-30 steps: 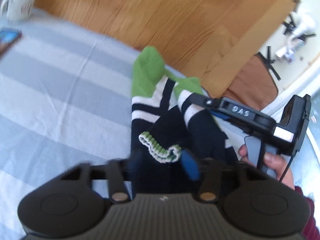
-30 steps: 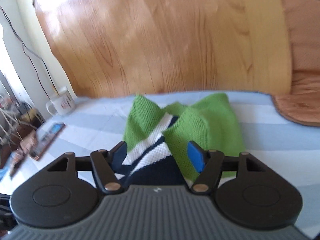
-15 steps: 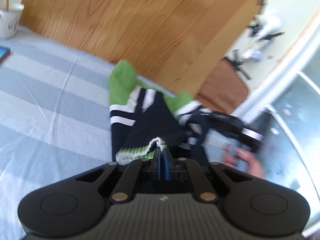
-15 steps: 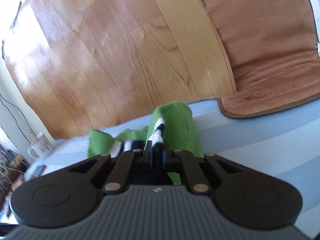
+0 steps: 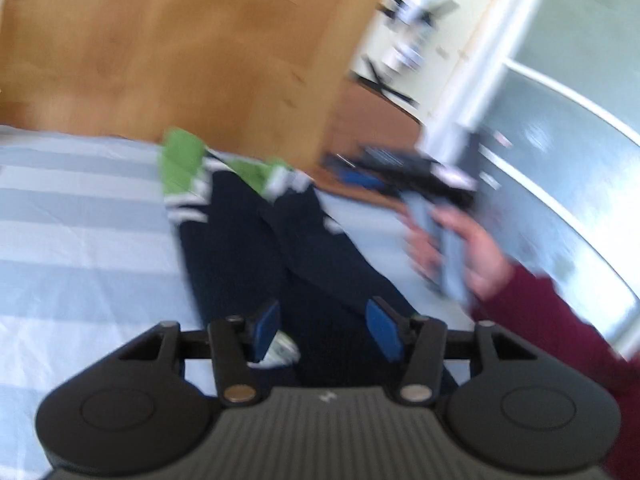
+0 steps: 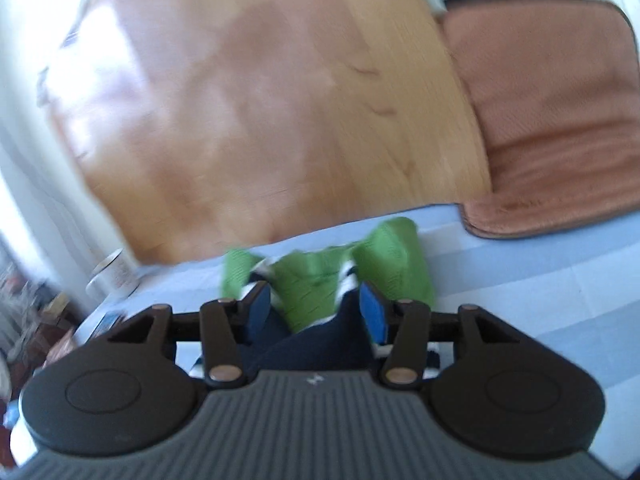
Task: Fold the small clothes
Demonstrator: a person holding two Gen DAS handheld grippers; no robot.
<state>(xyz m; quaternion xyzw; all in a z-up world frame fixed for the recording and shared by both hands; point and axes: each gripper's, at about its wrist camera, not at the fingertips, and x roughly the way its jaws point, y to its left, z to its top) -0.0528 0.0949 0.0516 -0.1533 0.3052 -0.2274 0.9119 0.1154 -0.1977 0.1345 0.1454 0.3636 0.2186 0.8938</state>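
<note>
Whereas half a second ago both of your claws were pinched shut on the knit, each now stands wide with nothing between its blue pads. Your left claw (image 5: pixel 326 330) hovers over the cuff end of the pair of navy socks with white stripes and green toes (image 5: pixel 256 248), which lies stretched flat on the pale blue striped bedsheet (image 5: pixel 80 240); the green toes point toward 11 o'clock in that view, and a bit of green-and-white ribbed cuff shows by the left pad. Your right claw (image 6: pixel 314 314) sits low over the same socks (image 6: pixel 316 280), the green toes fanned out from 11 to 1 o'clock just past its pads. From the left wrist camera, your right hand (image 5: pixel 460 248) grips its handle at 3 o'clock, off to the side of the socks, badly blurred. At 9 o'clock in the right wrist view a white mug (image 6: pixel 114 274) stands on the sheet; its contents cannot be made out. A brown cushion (image 6: pixel 552 128) lies at 2 o'clock.
</note>
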